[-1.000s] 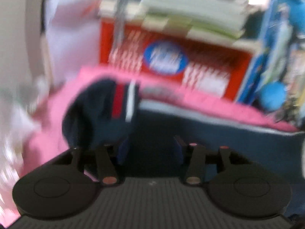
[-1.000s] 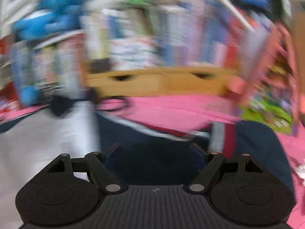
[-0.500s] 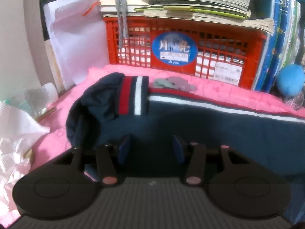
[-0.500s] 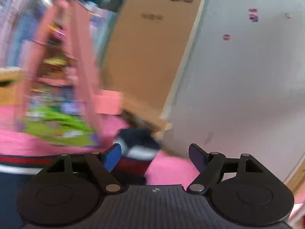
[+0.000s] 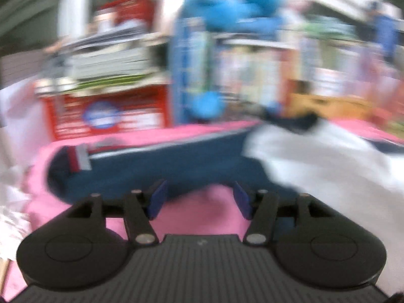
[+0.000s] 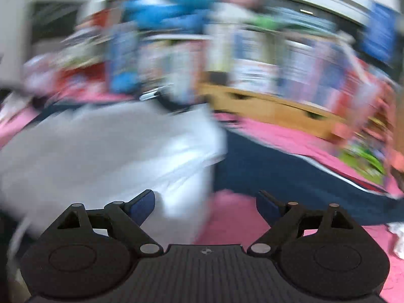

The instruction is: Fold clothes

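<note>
While half a second ago my left tool (image 5: pixel 199 198) sat with its blue fingers (image 5: pixel 157 199) over the dark blue cloth, it has now pulled back and turned to the right, and its fingers are spread wide over bare pink cover (image 5: pixel 199 214) with nothing between them. My right tool (image 6: pixel 205 205) has swung too: before it faced a brown board and a grey wall, and now it looks back at the clothes, its fingers (image 6: pixel 141 205) wide apart and holding nothing. Both views are very blurry, so I cannot read any words; the red crate (image 5: pixel 106 116) has a round blue sticker, but its writing is only a smear now. The navy top (image 5: pixel 151 166) lies spread out flat on the pink cover, just past my left tool. One sleeve end has a red stripe and a white stripe side by side. A white cloth (image 6: pixel 101 151) lies next to the navy cloth and touches it, right in front of my right tool's left finger. More navy cloth with a thin white line runs off to the right in the right view.
</note>
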A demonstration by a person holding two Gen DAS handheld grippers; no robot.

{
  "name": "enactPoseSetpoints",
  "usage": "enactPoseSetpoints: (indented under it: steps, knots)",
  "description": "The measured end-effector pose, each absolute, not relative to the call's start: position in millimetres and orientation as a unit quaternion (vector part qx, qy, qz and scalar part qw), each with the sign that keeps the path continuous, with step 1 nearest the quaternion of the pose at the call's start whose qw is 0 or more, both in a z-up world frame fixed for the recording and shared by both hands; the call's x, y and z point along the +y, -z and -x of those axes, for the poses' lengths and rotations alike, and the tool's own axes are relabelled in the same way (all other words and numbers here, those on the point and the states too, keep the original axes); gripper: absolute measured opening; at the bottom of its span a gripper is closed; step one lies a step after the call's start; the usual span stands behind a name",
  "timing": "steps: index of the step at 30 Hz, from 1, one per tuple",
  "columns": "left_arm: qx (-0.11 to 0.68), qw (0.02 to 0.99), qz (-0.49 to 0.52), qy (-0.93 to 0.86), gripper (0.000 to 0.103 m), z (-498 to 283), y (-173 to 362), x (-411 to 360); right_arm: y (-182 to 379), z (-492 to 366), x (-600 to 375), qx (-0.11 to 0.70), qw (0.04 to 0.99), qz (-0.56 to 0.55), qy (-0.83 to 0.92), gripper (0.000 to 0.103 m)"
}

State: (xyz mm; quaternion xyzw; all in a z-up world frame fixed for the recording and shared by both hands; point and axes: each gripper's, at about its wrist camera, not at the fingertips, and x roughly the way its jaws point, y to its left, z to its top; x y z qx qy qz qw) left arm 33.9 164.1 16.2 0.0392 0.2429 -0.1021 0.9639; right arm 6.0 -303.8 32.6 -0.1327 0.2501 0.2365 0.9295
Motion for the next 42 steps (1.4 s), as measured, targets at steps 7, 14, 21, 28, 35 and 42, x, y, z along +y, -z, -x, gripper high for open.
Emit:
enactPoseSetpoints:
  steps: [7,14,21,28,35,42]
  knots:
    - [0.221,0.927,-0.139,0.271,0.061,57,-5,106,-16,101,-221,0.226,0.866,0.279,-0.348,0.097]
    - [0.207,0.891,-0.174,0.365,0.069,97,10,78,6,101,-157,0.199,0.842,0.339,-0.37,0.103]
    - [0.215,0.882,-0.205,0.366,0.069,95,35,52,-11,74,-160,0.187,0.894,0.287,-0.289,0.103]
    - [0.208,0.914,-0.225,0.266,0.069,62,46,27,-29,36,-176,0.174,0.948,0.165,-0.211,0.103]
    - [0.201,0.958,-0.111,0.17,0.06,15,14,58,-12,49,-186,0.179,0.939,0.194,-0.222,0.103]
    - [0.187,0.962,-0.085,0.181,0.06,36,-14,81,1,58,-188,0.157,0.954,0.191,-0.167,0.086]
